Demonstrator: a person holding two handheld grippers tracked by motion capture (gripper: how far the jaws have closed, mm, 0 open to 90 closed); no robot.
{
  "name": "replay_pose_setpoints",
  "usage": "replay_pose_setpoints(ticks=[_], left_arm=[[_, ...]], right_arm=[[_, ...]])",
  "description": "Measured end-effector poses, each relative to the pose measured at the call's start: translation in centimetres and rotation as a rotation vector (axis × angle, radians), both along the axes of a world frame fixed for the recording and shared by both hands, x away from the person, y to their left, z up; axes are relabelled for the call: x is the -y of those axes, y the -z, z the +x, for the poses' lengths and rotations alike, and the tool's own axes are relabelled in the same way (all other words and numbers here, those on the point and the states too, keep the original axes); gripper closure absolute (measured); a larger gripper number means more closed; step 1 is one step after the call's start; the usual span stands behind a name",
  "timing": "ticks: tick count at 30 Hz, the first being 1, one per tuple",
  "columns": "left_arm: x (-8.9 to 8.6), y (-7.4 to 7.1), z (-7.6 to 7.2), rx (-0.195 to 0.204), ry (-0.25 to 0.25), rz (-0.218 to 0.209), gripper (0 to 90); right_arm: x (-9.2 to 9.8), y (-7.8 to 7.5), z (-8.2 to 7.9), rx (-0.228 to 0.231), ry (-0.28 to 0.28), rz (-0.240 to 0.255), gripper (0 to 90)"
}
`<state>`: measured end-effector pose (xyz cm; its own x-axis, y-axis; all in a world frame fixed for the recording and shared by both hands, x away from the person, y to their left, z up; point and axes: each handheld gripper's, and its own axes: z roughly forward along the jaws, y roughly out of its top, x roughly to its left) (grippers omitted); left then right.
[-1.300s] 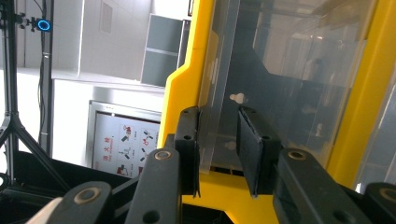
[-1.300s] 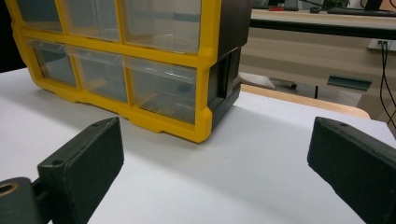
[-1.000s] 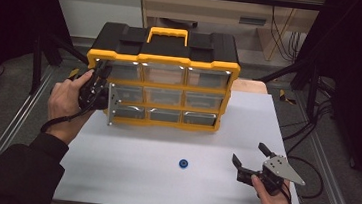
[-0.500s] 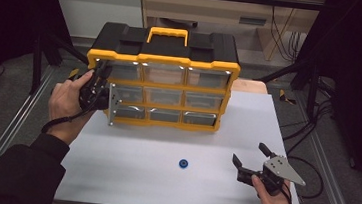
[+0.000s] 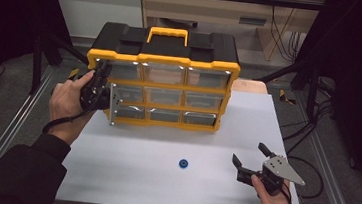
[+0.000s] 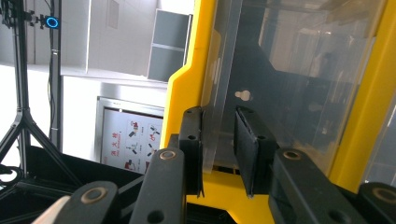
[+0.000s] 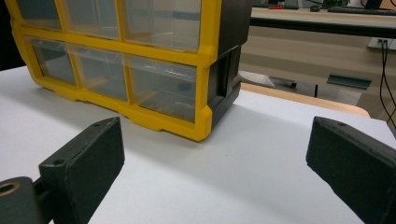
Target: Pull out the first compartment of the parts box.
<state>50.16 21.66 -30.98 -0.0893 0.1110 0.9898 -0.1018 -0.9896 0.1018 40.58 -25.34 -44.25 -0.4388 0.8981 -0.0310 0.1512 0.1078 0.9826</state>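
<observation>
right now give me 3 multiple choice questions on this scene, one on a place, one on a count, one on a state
1. Where does the blue disc lie?
A. on the table in front of the organizer
B. on top of the organizer
C. in a drawer

2. How many clear drawers does the organizer show on its front?
A. four
B. nine
C. twelve

3. How do the jaws of the right gripper stand?
A. shut on the disc
B. open, nothing between them
C. shut on a drawer

Answers: 1 A, it rests on the white table short of the organizer. 2 B, three rows of three. 3 B, the right gripper view shows them wide apart over bare table.
</observation>
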Motion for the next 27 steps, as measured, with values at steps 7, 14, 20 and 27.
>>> replay_pose_setpoints(ticks=[7, 14, 20, 27], left_arm=[[0.09, -0.02, -0.03, 0.005, -0.01, 0.008, 74.3], [0.23, 0.01, 0.0, 0.011, -0.013, 0.013, 75.5], [0.26, 0.03, 0.01, 0.015, -0.012, 0.014, 76.1], [0.33, 0.09, 0.03, 0.023, -0.017, 0.019, 77.1]], right_arm=[[0.02, 0.02, 0.04, 0.003, 0.001, -0.005, 4.5], [0.0, 0.03, 0.07, 0.006, -0.002, -0.008, 4.7], [0.0, 0.03, 0.03, 0.002, 0.0, -0.006, 4.7], [0.0, 0.03, 0.05, 0.004, -0.002, -0.009, 5.0]])
